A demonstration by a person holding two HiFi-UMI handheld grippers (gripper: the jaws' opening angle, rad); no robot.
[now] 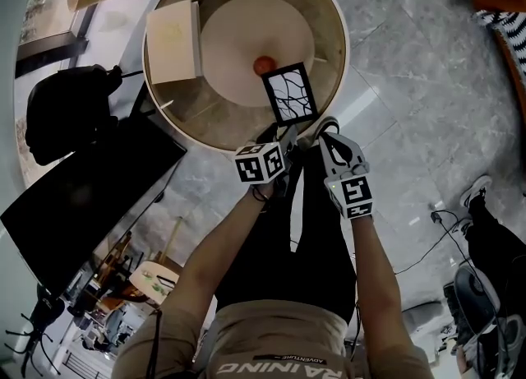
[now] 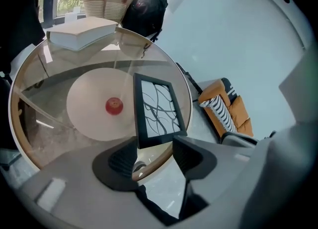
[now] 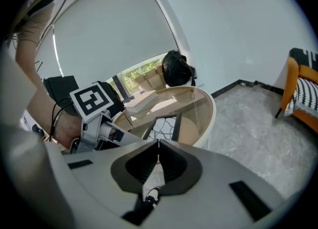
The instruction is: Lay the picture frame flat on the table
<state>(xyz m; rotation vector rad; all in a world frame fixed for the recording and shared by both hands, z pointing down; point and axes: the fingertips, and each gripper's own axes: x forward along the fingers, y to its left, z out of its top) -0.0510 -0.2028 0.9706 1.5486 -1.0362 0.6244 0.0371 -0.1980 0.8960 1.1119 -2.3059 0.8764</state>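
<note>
The picture frame [image 1: 289,94] is black with a branch pattern and faces up on the round glass table [image 1: 337,65], close to its near rim. Whether it rests fully flat I cannot tell. My left gripper [image 1: 283,128] hovers at the frame's near edge. In the left gripper view the jaws [image 2: 155,146] stand wide apart, the frame [image 2: 156,109] has its lower edge just beyond them, and neither pad presses on it. My right gripper [image 1: 322,129] waits beside the left, off the table's rim, with its pads [image 3: 159,143] together on nothing. The frame [image 3: 166,126] shows ahead of it.
A red apple [image 1: 263,66] sits on the pale disc at the table's middle. A thick book [image 1: 174,40] lies at the far left of the glass. A black bag [image 1: 62,110] and a dark screen [image 1: 82,196] stand left of the table. An orange chair [image 2: 226,109] is to the right.
</note>
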